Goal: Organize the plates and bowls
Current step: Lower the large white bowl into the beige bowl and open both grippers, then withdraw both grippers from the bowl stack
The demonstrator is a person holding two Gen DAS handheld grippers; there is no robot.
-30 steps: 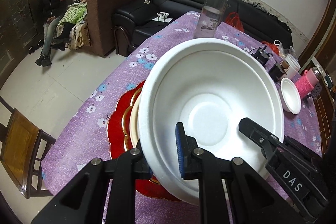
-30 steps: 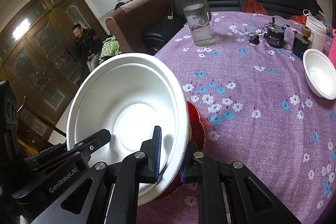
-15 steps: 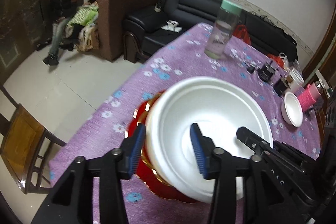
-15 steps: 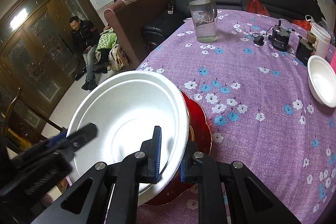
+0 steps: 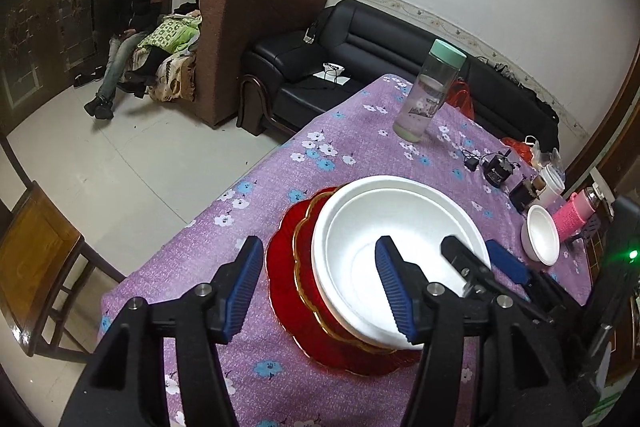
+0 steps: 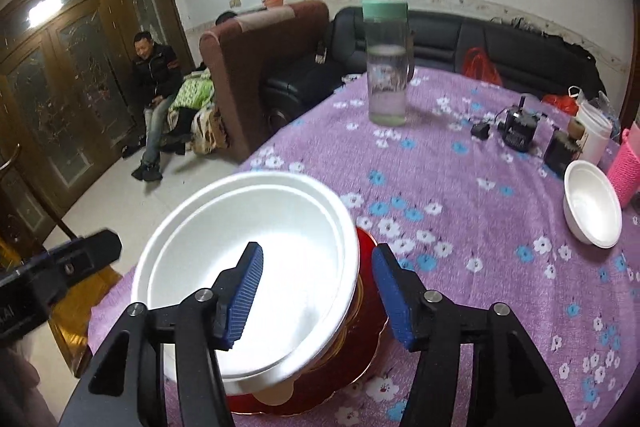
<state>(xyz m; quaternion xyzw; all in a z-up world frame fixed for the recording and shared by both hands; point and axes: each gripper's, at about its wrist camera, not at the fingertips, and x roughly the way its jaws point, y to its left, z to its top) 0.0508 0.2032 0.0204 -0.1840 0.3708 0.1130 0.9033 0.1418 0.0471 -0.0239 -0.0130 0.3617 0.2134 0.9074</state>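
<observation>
- Left gripper [image 5: 320, 287]: jaws spread wide, holding nothing. One blue ribbed pad hangs over the red plate's left edge, the other over the bowl's inside.
- Right gripper [image 6: 316, 297]: jaws spread wide, holding nothing. The large bowl's right rim lies in the gap between its pads, with no contact visible.
- Large white foam bowl [image 5: 400, 255]: upright, seated on the plate stack near the table's front corner.
- Plate stack: a gold-rimmed plate [image 5: 306, 267] directly under the bowl, resting on a red scalloped plate [image 5: 280, 279]. A cream piece shows under the bowl's front edge in the right wrist view.
- Table [image 5: 280, 171]: covered in purple cloth printed with white and blue flowers.
- Small white foam bowl [image 6: 592, 209]: upright, well apart from the stack, just beside a pink knit-sleeved bottle [image 6: 626, 167].
- Black devices [image 6: 520, 129] and a white cup [image 6: 598, 131] stand near the far right edge; their labels are too small to read.
- Clear bottle with green cap [image 6: 387, 67]: upright, toward the table's far side.
- Writing: white lettering on the left gripper's body at the right wrist view's edge is cut off; wall notice is illegible.
- Beyond the table: black sofa [image 5: 360, 47], brown armchair [image 5: 248, 39], seated man [image 5: 132, 19].
</observation>
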